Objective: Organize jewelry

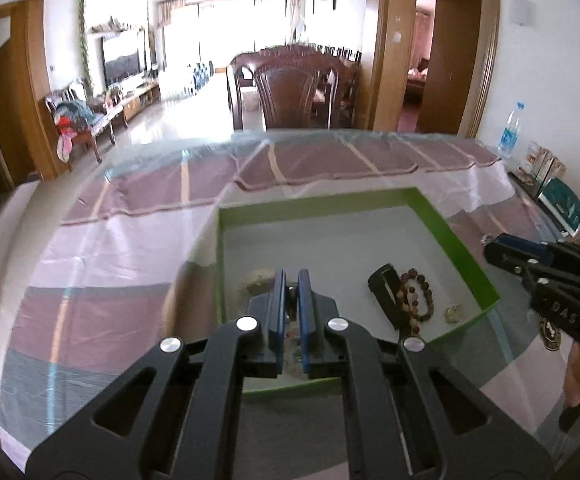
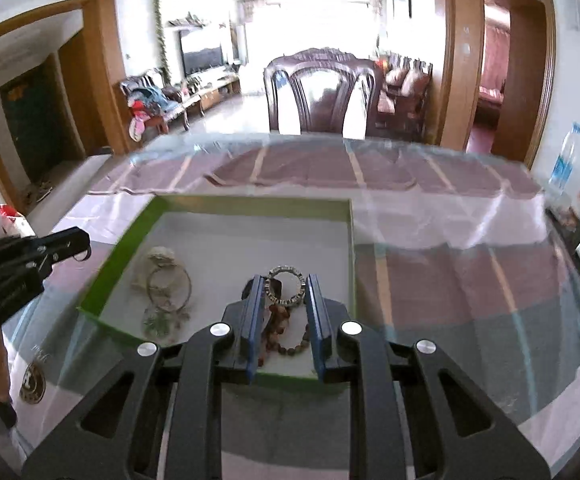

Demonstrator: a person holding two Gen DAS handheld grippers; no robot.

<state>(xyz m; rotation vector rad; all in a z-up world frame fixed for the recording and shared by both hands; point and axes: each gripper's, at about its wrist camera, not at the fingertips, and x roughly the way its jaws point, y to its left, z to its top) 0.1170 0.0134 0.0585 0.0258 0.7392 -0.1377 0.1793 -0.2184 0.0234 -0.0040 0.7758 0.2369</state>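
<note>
left gripper point(image 1: 292, 274): jaws pressed together. From the right wrist view a small loop point(image 2: 83, 255) hangs at its tip, so you seem to be pinching it. I can't tell what piece it is.
right gripper point(image 2: 284, 280): jaws part-way closed on a studded bangle point(image 2: 285, 268), which sits upright between the pads above the green tray point(image 2: 249, 202).
task thing: the jewelry is mostly inside the tray, except for the two pieces you carry.
tray, near-right corner: bead bracelet point(image 2: 285, 336) beside a black block point(image 1: 384, 284), with a small pale charm point(image 1: 454, 312) by the near wall.
tray, left half: thin hoop point(image 2: 168, 286), a cream lump point(image 2: 161, 258) behind it, a greenish pendant point(image 2: 161, 322) in front.
outside tray: a round medallion point(image 2: 32, 382) lies on the table near the tray's near-left corner.
progress: I'd call it mid-task. The pieces lie loose, not grouped, and you have two in hand to place.
surface: glass-topped table point(image 2: 450, 280) over a striped purple and white cloth. It's glossy, so expect glare.
room: dark wooden chair point(image 2: 322, 92) beyond the tray, a water bottle point(image 2: 566, 160) far right of it, and a bright living room behind.
</note>
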